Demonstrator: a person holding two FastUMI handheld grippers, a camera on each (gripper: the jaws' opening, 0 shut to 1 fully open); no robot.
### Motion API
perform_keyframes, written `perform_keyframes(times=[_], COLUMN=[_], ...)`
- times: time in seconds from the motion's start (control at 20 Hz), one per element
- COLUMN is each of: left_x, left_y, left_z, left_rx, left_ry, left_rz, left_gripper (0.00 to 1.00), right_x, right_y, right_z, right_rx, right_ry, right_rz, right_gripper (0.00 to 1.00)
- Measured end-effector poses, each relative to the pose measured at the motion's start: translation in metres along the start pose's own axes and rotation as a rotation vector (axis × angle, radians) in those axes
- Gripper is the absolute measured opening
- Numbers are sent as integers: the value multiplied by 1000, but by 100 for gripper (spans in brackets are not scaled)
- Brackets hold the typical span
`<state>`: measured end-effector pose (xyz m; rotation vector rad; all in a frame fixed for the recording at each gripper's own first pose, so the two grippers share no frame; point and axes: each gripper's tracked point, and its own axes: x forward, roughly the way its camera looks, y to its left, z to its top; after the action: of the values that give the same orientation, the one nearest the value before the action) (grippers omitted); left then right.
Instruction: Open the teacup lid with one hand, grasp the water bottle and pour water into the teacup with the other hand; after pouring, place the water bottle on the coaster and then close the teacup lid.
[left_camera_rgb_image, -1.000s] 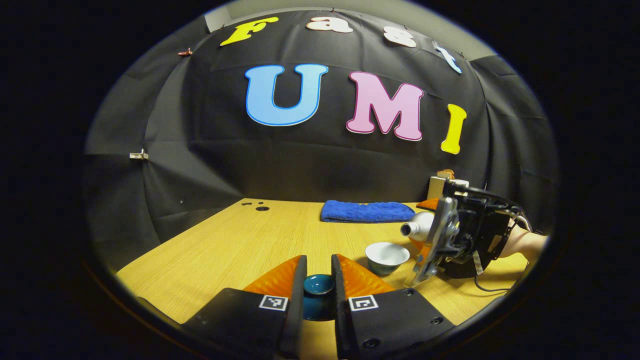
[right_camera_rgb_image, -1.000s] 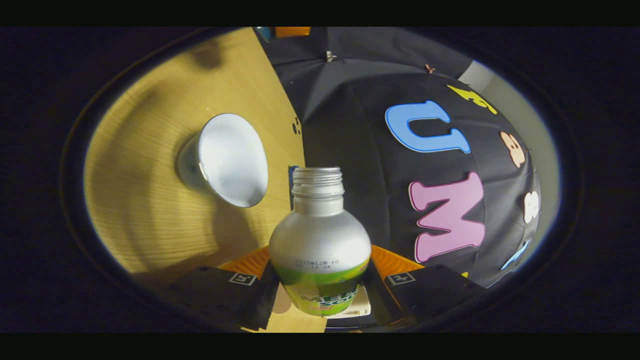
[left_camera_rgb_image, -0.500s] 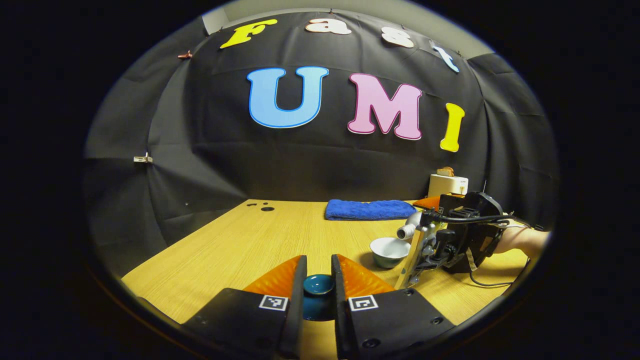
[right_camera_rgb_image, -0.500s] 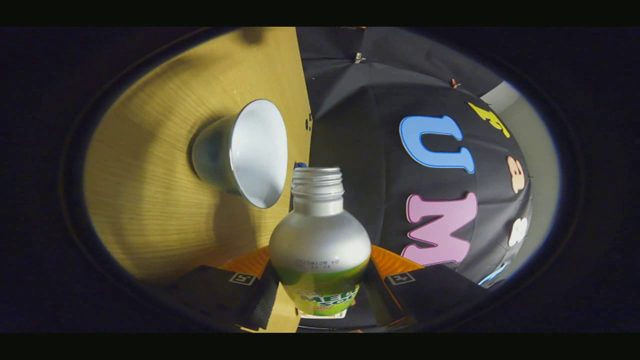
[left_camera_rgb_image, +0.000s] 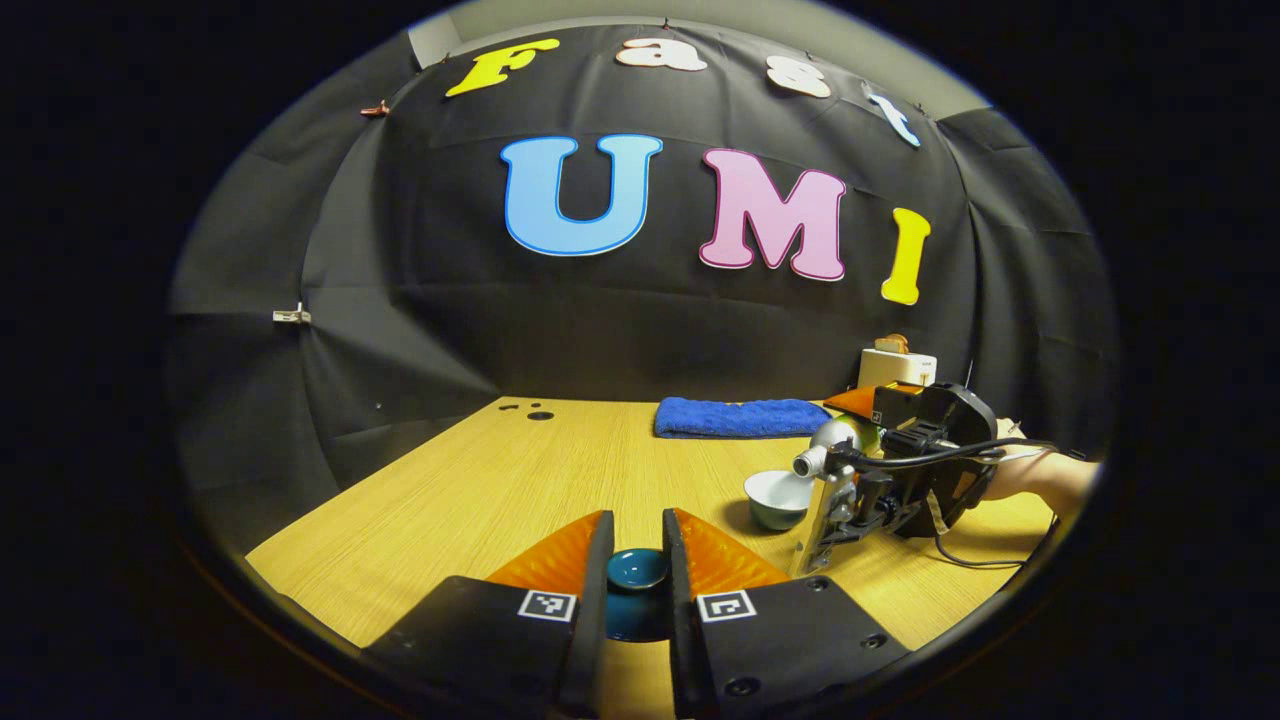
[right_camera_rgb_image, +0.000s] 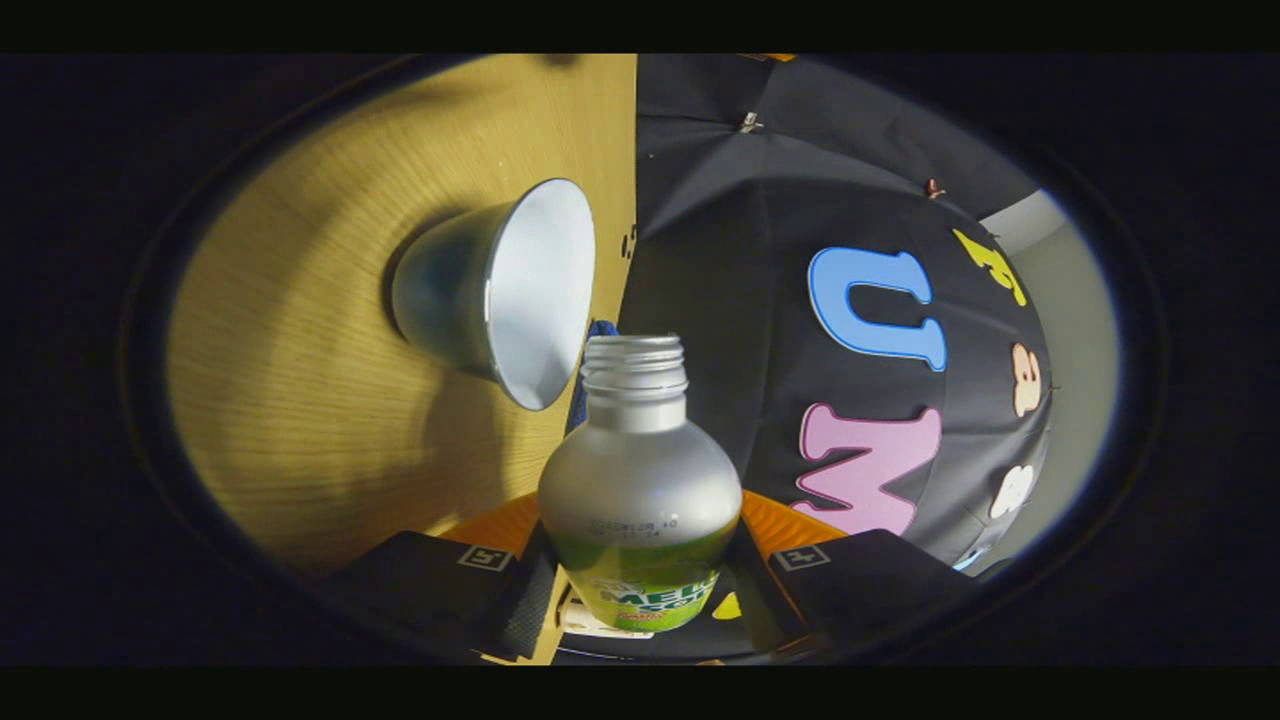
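My left gripper (left_camera_rgb_image: 637, 528) is shut on a dark teal teacup lid (left_camera_rgb_image: 637, 570), held just above the wooden table (left_camera_rgb_image: 480, 500) near its front edge. To the right stands the open teacup (left_camera_rgb_image: 775, 497), pale inside. My right gripper (left_camera_rgb_image: 895, 470), held by a hand (left_camera_rgb_image: 1040, 478), is beside the cup. In the right gripper view that gripper (right_camera_rgb_image: 640, 535) is shut on a silver water bottle (right_camera_rgb_image: 640, 480) with a green label. The capless bottle is tipped on its side, its mouth close to the teacup's (right_camera_rgb_image: 520, 285) rim. I see no water stream.
A folded blue towel (left_camera_rgb_image: 735, 417) lies at the back of the table. A small white box (left_camera_rgb_image: 895, 367) stands behind the right gripper. A black cable (left_camera_rgb_image: 975, 565) trails from that gripper across the table. Two small holes (left_camera_rgb_image: 538, 413) mark the far left of the tabletop.
The right gripper has drawn away from my left one and rolled further, bringing the bottle's mouth nearer the teacup's rim. The left gripper has held the lid still.
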<state>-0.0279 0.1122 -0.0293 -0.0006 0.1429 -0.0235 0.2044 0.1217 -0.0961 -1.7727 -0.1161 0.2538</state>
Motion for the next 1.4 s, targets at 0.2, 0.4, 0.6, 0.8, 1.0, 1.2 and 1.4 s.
perform_keyframes(times=[0.2, 0.4, 0.6, 0.8, 1.0, 1.2, 1.4], left_x=[-4, -6, -10, -14, -18, -21, -20], left_y=[-2, -3, -6, -9, -16, -14, -13], left_z=[1, 1, 1, 9, 9, 6, 7], left_rx=[1, -1, 4, 24, -6, -26, -34], left_ry=[-6, -4, -4, -16, -16, -6, -7], left_rz=[-3, -6, -3, 3, -18, -20, -17], left_gripper=[30, 33, 30, 30, 30, 33, 30], right_x=[-1, -1, 3, 1, 5, 5, 5], right_y=[-2, -4, -5, -9, -19, -20, -23], right_z=[3, 3, 1, 2, 4, 4, 7], right_rx=[-36, -59, -60, -68, -87, -106, -126], right_ry=[-6, -15, -15, -21, -30, -35, -43], right_rz=[-11, -27, -27, -49, -74, -92, -93], right_gripper=[76, 78, 78, 78, 76, 78, 78])
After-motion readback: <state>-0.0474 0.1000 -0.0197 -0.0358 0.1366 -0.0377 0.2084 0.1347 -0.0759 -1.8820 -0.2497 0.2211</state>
